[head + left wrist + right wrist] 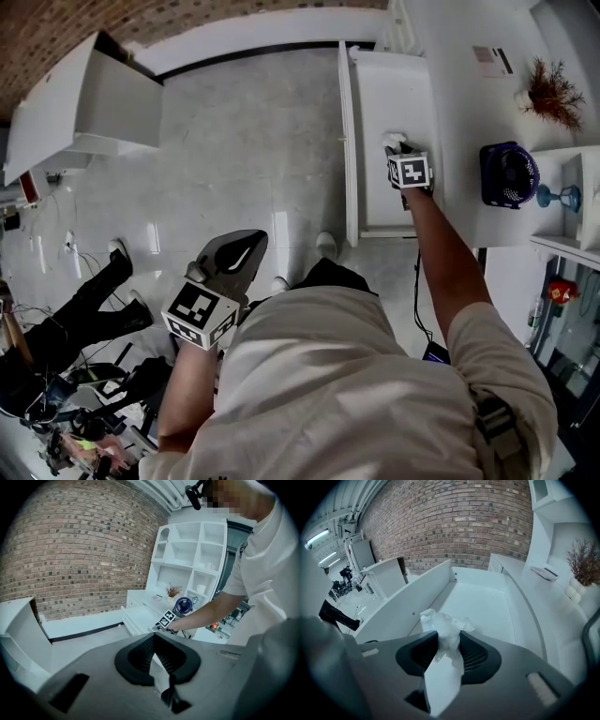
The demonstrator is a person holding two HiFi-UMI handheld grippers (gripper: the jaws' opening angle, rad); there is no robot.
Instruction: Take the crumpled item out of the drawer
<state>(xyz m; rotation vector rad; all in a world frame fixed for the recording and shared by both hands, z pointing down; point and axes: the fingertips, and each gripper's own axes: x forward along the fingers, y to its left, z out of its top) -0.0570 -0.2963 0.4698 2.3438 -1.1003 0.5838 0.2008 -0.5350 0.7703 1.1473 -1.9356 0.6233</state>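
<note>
Over the open drawer (349,141), the right gripper (398,155) has the crumpled item (394,141) pinched between its jaws. The right gripper view shows the white wad (440,623) bunched above the pads, with a loose tail hanging below them. It looks clear of the drawer floor, but it isn't out past the walls yet. The left gripper (246,246) hangs back by the person's waist, its jaws together on nothing.

My read is that this is the lift-out. The thing to do now is hold that squeeze steady, because the wad is light and only a fold of it is caught. Then go straight up until the tail clears the drawer's side wall, and only then swing away.

All around is white. The drawer is pulled from a white counter (459,94) that carries a blue fan (509,173) and a dried plant (553,94). There is pale tile floor (244,141) below and a brick wall (454,522) behind. Someone else's legs (103,300) stretch across the floor at far left.
</note>
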